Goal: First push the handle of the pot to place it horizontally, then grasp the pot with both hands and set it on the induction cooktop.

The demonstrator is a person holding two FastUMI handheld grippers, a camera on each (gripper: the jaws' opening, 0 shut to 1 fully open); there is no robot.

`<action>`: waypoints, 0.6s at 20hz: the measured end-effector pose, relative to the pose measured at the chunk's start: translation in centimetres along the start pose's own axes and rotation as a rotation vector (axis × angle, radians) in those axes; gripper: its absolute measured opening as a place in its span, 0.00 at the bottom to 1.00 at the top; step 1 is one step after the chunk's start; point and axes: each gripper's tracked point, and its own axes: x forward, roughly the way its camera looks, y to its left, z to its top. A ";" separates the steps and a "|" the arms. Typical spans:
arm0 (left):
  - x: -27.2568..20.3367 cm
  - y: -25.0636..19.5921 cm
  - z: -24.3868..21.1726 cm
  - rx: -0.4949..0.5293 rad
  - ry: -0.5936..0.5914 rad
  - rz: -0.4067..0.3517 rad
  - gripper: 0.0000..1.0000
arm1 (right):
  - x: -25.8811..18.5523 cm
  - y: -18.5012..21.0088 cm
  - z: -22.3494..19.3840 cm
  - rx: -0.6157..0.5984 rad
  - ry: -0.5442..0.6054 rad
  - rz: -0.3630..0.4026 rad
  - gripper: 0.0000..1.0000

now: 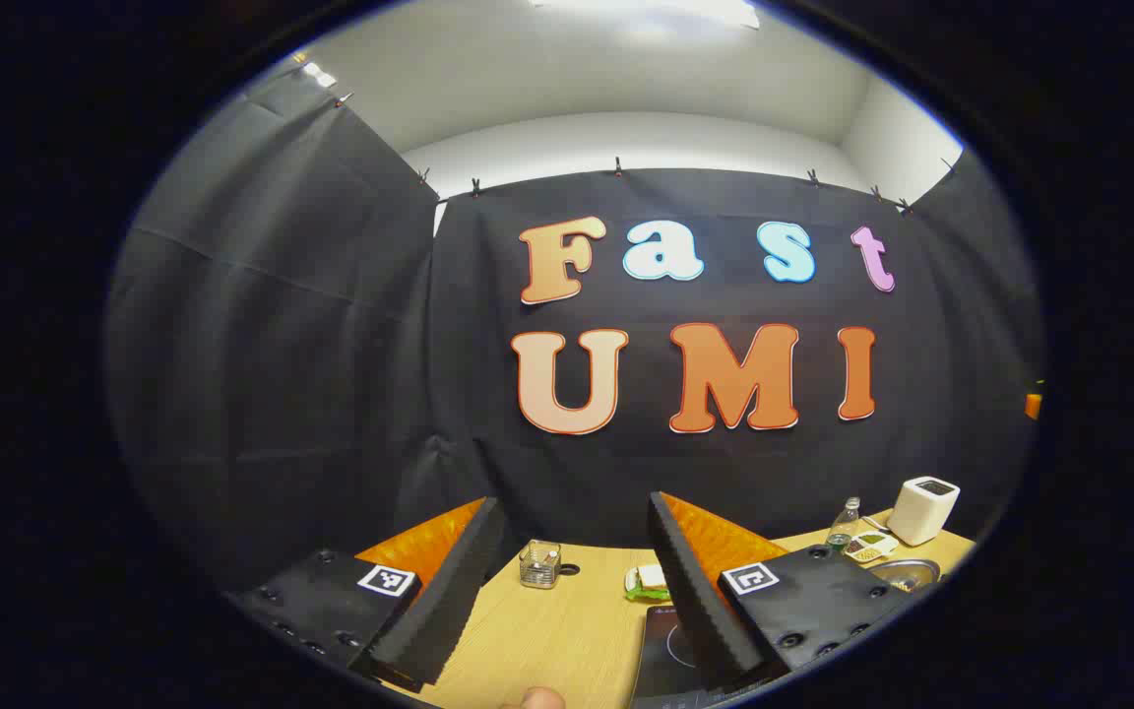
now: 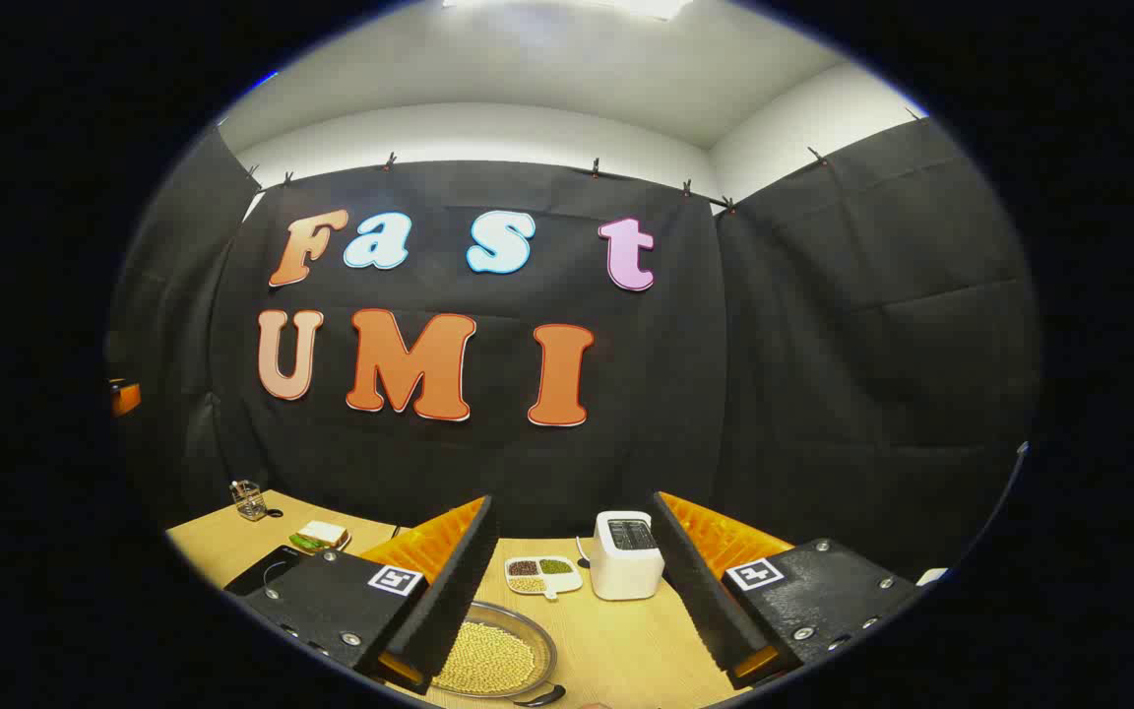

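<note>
Item: pot [image 2: 493,655], shallow metal pan loaded with pale beans, on the tabletop [image 2: 616,650] near the right claw [image 2: 577,591], its dark handle [image 2: 539,697] at the near rim. Likely heavy, rigid, slick-sided; contents may spill if tipped. Best held at opposite rims, kept level. Induction cooktop [image 1: 670,645] lies left, under the left claw [image 1: 567,591]. Both claws spread, holding nothing

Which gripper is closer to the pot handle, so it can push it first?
Probably the right gripper: the round metal pot of yellow beans, with its dark handle, sits just below its open fingers. The left gripper hangs open near the black induction cooktop.
</note>
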 end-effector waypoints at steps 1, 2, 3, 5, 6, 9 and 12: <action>0.0 -0.2 0.1 -0.002 0.005 -0.007 0.98 | -0.1 0.1 0.0 0.001 0.001 0.002 0.96; -0.1 -0.3 0.0 0.000 0.007 -0.008 0.98 | -0.2 0.2 -0.1 0.003 0.004 0.006 0.96; 0.0 -0.2 0.1 0.005 0.006 -0.004 0.98 | -0.2 0.2 -0.2 0.005 0.009 0.009 0.96; 0.1 -0.1 0.6 0.014 0.001 -0.003 0.99 | -0.2 0.1 -0.3 0.011 0.016 0.008 0.96; -0.1 -0.4 0.6 0.015 -0.001 -0.006 0.99 | -0.2 0.0 -0.2 0.015 0.017 0.008 0.96; -0.1 -0.6 0.6 0.016 0.001 -0.013 0.99 | -0.1 0.2 -0.2 0.021 0.020 0.009 0.96; -0.1 -0.6 0.6 0.020 0.006 -0.013 0.99 | -0.2 0.2 -0.3 0.016 0.028 0.007 0.96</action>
